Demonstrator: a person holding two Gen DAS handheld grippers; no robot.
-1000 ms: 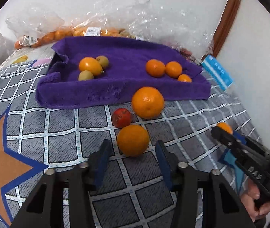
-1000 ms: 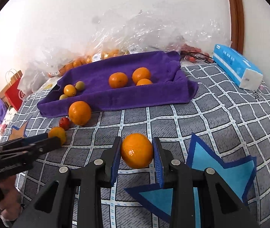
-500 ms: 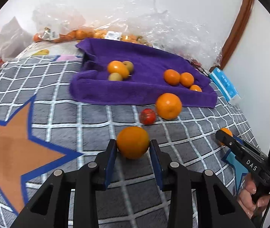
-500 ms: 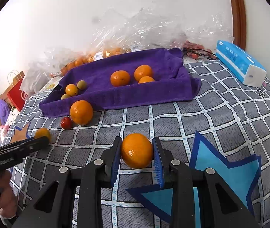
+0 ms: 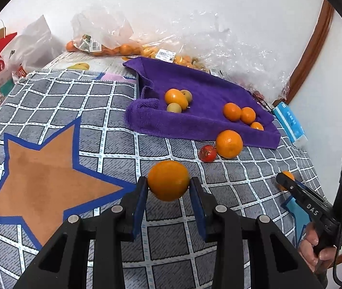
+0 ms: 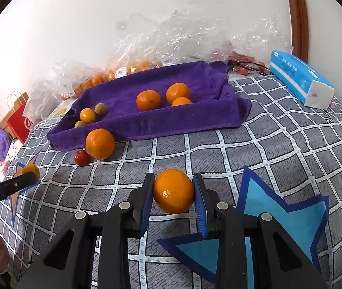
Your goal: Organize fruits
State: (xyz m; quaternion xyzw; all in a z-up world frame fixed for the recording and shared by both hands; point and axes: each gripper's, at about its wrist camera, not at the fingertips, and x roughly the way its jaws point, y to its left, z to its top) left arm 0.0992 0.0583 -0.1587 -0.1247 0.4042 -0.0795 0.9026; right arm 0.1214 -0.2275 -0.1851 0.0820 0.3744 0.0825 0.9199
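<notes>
My left gripper (image 5: pixel 168 187) clamps one orange (image 5: pixel 168 180), my right gripper (image 6: pixel 173 193) another orange (image 6: pixel 173 194); each fruit's lower edge hides behind blue fingers (image 5: pixel 139 207). The purple towel (image 6: pixel 161 122) at twelve o'clock holds small oranges; its front fold cuts off one of them (image 6: pixel 181 101). A loose orange (image 6: pixel 100 143) and a red fruit (image 6: pixel 81 157) sit at ten o'clock on the checked blanket (image 6: pixel 279 144). Crumpled plastic bags (image 6: pixel 183 38) blur the fruit behind.

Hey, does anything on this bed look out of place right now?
Yes: a large orange and a small red fruit lie on the checked blanket, just off the purple towel's front edge, while the other loose fruits sit grouped on it.
</notes>
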